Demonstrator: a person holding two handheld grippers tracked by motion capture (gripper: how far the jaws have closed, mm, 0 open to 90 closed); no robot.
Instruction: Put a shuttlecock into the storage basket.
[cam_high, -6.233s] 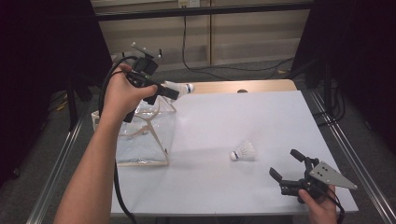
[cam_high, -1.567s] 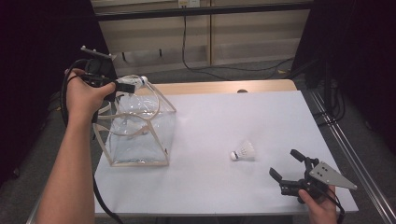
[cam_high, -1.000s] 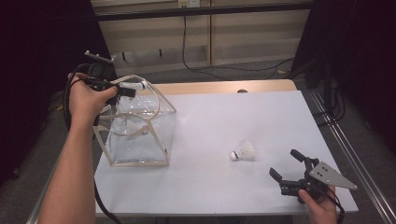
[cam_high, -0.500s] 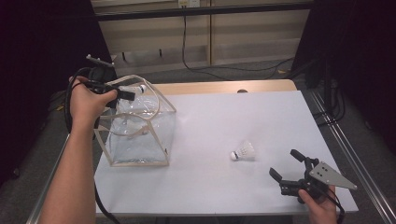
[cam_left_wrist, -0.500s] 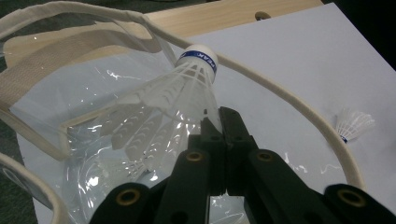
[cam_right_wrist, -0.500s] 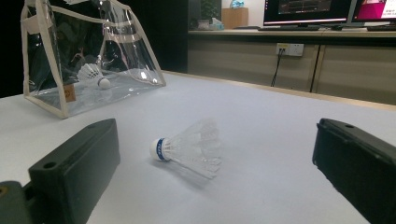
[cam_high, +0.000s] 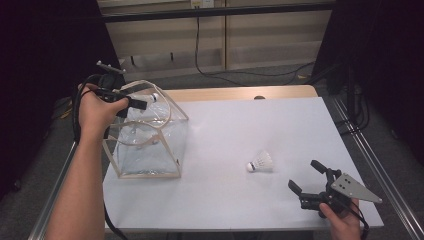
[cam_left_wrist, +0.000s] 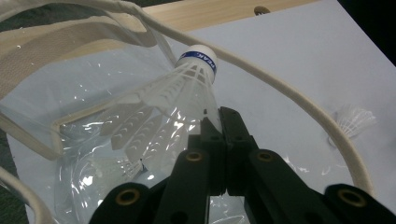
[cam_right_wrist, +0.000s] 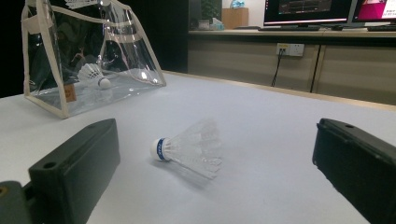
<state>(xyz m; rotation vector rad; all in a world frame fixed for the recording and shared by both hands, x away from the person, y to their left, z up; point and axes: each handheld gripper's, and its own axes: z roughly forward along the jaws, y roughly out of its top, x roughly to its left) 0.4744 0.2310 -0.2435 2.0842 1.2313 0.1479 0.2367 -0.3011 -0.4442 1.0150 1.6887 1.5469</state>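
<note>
A white table (cam_high: 225, 135) stands in a dim room with a wooden strip along its far edge. A clear bag (cam_high: 150, 140) with pale trim sits near the table's left side. The left gripper (cam_high: 131, 101) hangs over the bag's open top. Its jaws are pressed tight on the feathers of a shuttlecock (cam_left_wrist: 187, 86), whose white cork tip with a blue band points away from the gripper. Another shuttlecock (cam_right_wrist: 95, 74) lies inside the bag on its bottom. A third shuttlecock (cam_high: 260, 162) lies on the table, well to the right of the bag. The right gripper (cam_high: 306, 179) rests farther right, near the front edge, jaws wide apart and holding nothing.
</note>
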